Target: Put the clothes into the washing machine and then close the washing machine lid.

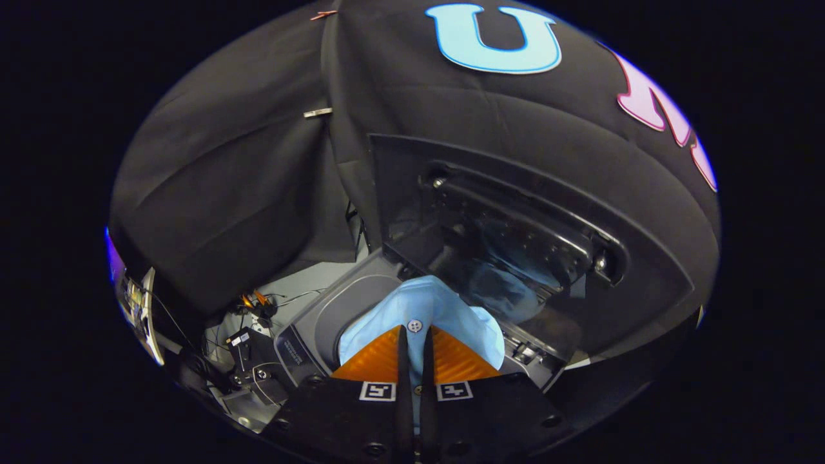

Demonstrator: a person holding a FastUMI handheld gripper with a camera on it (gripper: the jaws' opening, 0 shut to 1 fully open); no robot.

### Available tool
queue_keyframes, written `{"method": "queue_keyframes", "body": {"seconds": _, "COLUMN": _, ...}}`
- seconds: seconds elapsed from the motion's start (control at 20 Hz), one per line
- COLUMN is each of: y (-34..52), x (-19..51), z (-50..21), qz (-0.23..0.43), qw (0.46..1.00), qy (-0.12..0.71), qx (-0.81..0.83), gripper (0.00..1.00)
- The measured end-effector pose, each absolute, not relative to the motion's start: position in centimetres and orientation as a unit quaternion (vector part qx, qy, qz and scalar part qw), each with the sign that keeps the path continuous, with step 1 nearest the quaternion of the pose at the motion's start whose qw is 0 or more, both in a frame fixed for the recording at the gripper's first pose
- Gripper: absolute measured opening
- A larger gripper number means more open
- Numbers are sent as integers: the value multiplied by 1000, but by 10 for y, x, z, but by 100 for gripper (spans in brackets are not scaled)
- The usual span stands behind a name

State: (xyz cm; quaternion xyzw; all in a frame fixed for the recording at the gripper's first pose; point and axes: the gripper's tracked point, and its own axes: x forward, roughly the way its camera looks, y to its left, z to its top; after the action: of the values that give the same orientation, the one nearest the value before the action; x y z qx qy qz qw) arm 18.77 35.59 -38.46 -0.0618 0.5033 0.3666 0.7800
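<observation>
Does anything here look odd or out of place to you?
Nothing looks wrong. The gripper is shut on a light blue shirt, held over the washer's opening, and the lid stands raised behind it. The only untidy bit is some loose wires and small parts beside the washer.

gripper view, close above the washing machine (335, 309), facing its raised lid (509, 238)

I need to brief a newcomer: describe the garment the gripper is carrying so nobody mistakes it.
Find the washing machine with its lid raised against the booth's wall. Over its opening, the gripper is shut on a light blue shirt. It is the sole pale cloth, with a white button just beyond the fingertips.
</observation>
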Motion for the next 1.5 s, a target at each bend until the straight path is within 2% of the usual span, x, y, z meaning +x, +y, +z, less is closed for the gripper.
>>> {"method": "queue_keyframes", "body": {"seconds": 0.25, "y": 360, "x": 202, "z": -368, "qz": 372, "qw": 798, "qy": 473, "qx": -32, "gripper": 99}}
{"method": "queue_keyframes", "body": {"seconds": 0.45, "y": 375, "x": 198, "z": -350, "qz": 398, "qw": 802, "qy": 446, "qx": -16, "gripper": 99}}
{"method": "queue_keyframes", "body": {"seconds": 0.75, "y": 387, "x": 228, "z": -292, "qz": 412, "qw": 851, "qy": 325, "qx": 26, "gripper": 99}}
{"method": "queue_keyframes", "body": {"seconds": 1.2, "y": 352, "x": 308, "z": -266, "qz": 274, "qw": 933, "qy": 229, "qx": 53, "gripper": 99}}
{"method": "queue_keyframes", "body": {"seconds": 1.5, "y": 316, "x": 350, "z": -273, "qz": 168, "qw": 957, "qy": 225, "qx": 76, "gripper": 99}}
